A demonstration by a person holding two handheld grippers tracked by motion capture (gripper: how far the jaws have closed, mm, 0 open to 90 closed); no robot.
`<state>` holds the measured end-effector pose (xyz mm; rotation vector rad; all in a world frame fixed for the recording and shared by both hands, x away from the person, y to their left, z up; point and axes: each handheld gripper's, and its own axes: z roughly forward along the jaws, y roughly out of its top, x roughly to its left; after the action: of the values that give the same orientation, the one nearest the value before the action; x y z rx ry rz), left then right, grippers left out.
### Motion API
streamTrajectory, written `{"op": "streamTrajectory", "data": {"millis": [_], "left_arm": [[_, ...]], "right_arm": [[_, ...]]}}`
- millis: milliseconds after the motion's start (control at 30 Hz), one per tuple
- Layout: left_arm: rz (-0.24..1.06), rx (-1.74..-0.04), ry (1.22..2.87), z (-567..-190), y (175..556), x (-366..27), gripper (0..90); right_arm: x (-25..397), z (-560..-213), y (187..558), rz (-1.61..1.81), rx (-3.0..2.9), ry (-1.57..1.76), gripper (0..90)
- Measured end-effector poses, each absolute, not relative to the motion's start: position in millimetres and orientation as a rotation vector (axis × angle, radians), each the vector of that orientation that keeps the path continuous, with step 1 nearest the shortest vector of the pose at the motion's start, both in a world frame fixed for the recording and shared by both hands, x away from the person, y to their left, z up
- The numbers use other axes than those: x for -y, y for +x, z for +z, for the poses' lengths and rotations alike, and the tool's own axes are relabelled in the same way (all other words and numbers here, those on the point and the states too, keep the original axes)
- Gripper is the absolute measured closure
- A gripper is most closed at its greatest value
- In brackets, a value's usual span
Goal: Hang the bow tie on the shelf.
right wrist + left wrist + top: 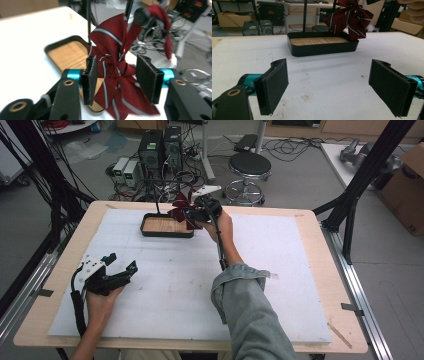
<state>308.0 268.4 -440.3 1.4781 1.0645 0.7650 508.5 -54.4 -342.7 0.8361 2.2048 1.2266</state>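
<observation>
Right tool (117,80) around seemingly silky striped bow (117,65)

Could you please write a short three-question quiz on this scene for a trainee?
1. True or false: the left gripper holds the bow tie.
2. Where is the bow tie in relation to the black tray? A) flat on the wooden floor of the tray; B) hanging above the tray's right end in the left gripper view; C) on the white table cover.
3. Fill in: the jaws of the right gripper stand on either side of the bow tie's ____.

Key:
1. False; its jaws are wide open over the white table cover.
2. B.
3. Knot (the middle).
</observation>
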Motion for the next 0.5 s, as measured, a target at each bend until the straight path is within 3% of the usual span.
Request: {"op": "streamTrajectory", "data": {"millis": [267, 500], "left_arm": [[0.760, -1.057, 1.485, -441, 310, -264, 16.3], [0.764, -1.059, 1.491, -441, 310, -264, 16.3]], "right_arm": [[81, -328, 480, 1.330, -2.176, 0.815, 37.5], [130, -330, 451, 1.429, -2.069, 0.961, 31.0]]}}
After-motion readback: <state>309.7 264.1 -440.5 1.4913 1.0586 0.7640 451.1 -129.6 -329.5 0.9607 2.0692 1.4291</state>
